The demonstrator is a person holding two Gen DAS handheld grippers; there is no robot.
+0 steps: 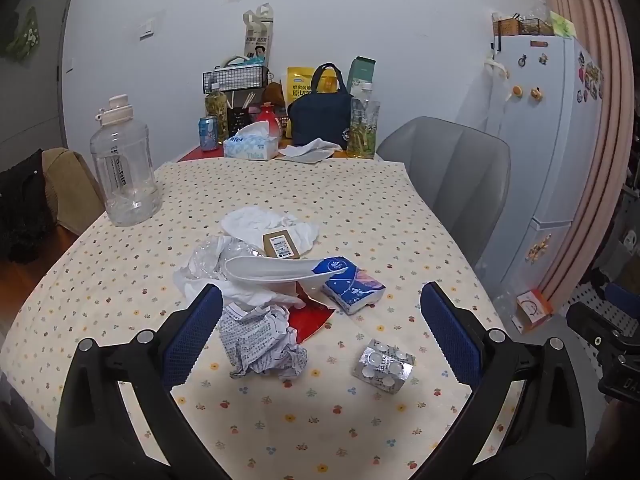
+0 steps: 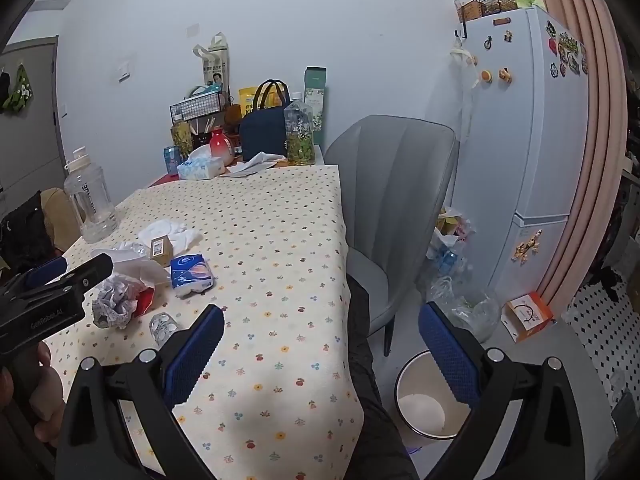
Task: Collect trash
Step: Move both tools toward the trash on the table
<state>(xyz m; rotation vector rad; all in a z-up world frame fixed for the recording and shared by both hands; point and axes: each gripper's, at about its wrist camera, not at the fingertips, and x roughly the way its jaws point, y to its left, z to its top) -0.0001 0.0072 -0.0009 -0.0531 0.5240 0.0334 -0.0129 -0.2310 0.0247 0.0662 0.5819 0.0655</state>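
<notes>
Your left gripper [image 1: 320,320] is hanging spread wide, empty, over the crumpled paper [image 1: 262,344] and blister pack [image 1: 383,365] lying on the tablecloth [image 1: 280,420]. Your right gripper [image 2: 320,344] is gaping too, straddling the table edge above what is probably a bin [image 2: 420,400] on the floor.

A: What surrounds the counter [image 2: 280,216] ahead of the jaws?
B: A pale wall [image 2: 320,20] behind it, and a grey chair [image 2: 396,184] at its right edge.
A: And further right?
B: A white fridge [image 2: 528,128] with magnets, then a pink curtain [image 2: 596,120].
</notes>
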